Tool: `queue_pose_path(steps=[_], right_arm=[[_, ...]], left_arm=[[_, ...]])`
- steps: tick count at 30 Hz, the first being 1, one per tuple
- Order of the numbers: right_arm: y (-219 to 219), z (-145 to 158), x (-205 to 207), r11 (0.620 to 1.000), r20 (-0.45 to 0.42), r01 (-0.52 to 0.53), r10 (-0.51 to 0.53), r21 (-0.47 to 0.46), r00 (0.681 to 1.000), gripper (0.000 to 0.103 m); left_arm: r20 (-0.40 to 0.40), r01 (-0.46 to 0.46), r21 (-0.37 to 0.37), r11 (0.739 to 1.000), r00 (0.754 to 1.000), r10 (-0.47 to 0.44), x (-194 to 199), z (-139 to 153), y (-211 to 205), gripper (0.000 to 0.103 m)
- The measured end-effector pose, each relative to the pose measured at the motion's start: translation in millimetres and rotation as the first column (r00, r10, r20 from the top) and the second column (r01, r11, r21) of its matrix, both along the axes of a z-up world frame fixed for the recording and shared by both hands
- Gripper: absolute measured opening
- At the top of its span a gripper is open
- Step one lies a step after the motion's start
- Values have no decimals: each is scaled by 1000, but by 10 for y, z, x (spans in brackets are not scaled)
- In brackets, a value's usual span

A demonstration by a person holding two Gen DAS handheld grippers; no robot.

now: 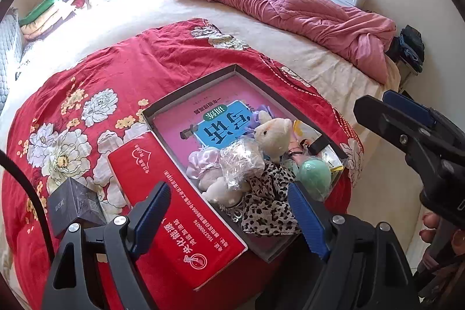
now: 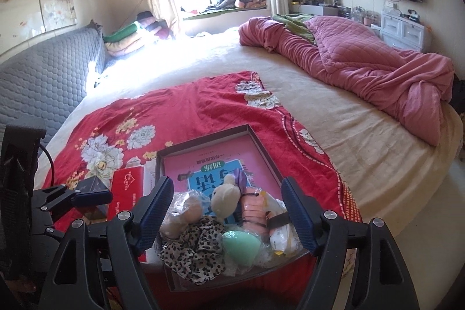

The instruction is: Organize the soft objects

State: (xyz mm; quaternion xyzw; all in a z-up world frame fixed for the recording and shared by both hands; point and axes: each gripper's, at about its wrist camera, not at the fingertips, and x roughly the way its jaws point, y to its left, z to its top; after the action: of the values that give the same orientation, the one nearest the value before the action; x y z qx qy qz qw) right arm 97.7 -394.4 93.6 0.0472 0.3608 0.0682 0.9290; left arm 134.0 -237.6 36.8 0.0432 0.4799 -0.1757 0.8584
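Apparently both tools are hanging above the shallow grey box with nothing between their blue pads: the left tool and the right tool are both standing wide open and empty. The soft things are lying heaped at the box's near end, on a pink book: a leopard-print scrunchie, a cream plush toy, a green sponge egg and a lilac scrunchie. Sorting seems to be between picks; the next move is calling for one tool to drop onto a single item. The red tissue box is crowding the box's left wall, while the red floral cloth beyond is offering open room.
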Motion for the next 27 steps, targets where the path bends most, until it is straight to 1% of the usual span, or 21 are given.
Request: queue_pose_path(steps=[6, 9, 15, 18, 20, 27], right_arm=[[92, 93, -49, 999, 24, 2, -1, -34, 1000, 78], [128, 100, -82, 999, 27, 5, -4, -39, 1000, 78], [242, 101, -208, 998, 33, 26, -24, -65, 999, 78], [331, 89, -286, 994, 34, 42, -39, -98, 999, 78], [364, 82, -358, 993, 36, 70, -67, -93, 997, 78], [478, 56, -609, 992, 33, 103, -101, -77, 994, 78]], left_arm=[[36, -40, -7, 999, 999, 40, -74, 101, 153, 83], [55, -56, -2, 998, 997, 56, -113, 131, 216, 83], [74, -89, -21, 996, 993, 91, -183, 173, 362, 83], [85, -99, -29, 995, 991, 101, -234, 186, 431, 83], [86, -101, -38, 994, 991, 104, -268, 188, 468, 83], [94, -115, -36, 993, 988, 118, -406, 171, 570, 83]])
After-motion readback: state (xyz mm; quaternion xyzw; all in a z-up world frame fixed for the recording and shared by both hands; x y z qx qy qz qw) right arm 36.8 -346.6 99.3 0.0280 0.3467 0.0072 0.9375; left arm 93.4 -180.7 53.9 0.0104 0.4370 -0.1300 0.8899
